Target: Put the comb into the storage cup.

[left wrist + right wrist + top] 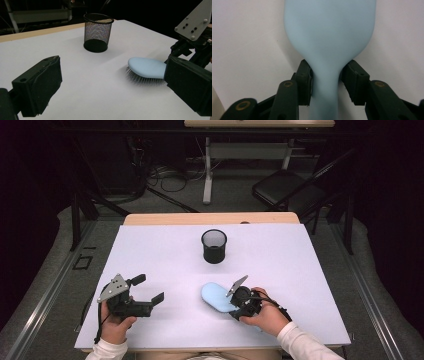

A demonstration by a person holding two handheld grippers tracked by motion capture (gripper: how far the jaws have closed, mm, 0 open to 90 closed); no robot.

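Note:
A light blue hairbrush (215, 295) lies bristles down on the white tabletop (165, 250), its head toward the table's middle. My right gripper (234, 306) is at its handle. In the right gripper view the two pads (305, 80) sit against either side of the narrow handle (326, 82), with the brush head (329, 30) beyond them. My left gripper (148, 289) rests at the near left, open with nothing between its pads (37, 87). From the left gripper view the brush (147, 67) lies ahead to the right.
A black mesh cup (214, 246) stands upright and open behind the brush, near the table's middle; the left gripper view shows it (97, 32) farther back. A black chair (285, 190) and cables sit on the floor beyond the table.

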